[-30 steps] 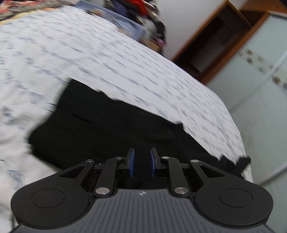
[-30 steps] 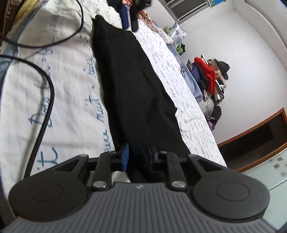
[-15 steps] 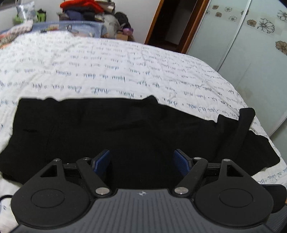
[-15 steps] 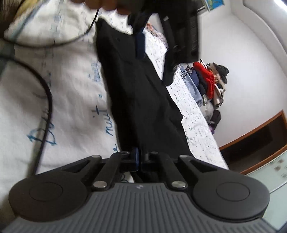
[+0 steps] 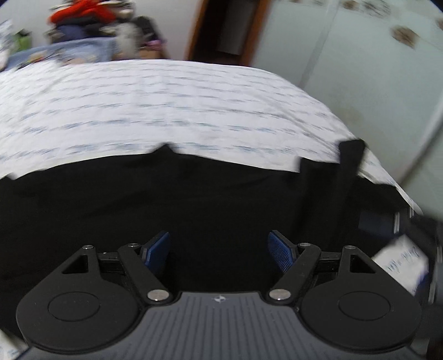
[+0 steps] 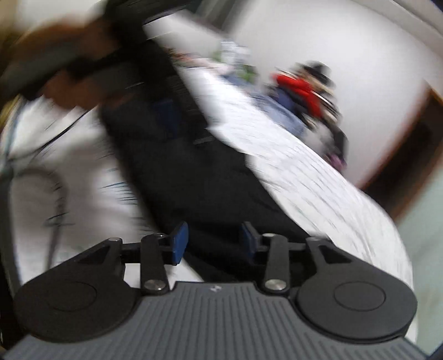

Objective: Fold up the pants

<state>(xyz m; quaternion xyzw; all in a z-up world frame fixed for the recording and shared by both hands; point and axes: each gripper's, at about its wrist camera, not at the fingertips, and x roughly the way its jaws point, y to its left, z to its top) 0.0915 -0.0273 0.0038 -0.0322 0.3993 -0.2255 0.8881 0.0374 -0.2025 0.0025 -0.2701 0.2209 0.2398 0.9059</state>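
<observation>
Black pants lie stretched flat across the white bed sheet, with a narrow strip sticking up at their right end. My left gripper hovers low over the near edge of the pants. It is open, and nothing is between its blue pads. In the blurred right wrist view the pants run away from me. My right gripper is opening over their near end; the pads stand apart with only fabric below. Further along the pants, a hand holds the left gripper.
A pile of clothes with a red garment sits beyond the bed. A dark doorway and pale wardrobe doors stand to the right. A black cable lies on the sheet left of the pants. The bed's right edge is close.
The left gripper opened wide, rolled level and moved closer over the pants. The right gripper pinched shut at the pants' near end, then opened and rolled, its view swinging.
</observation>
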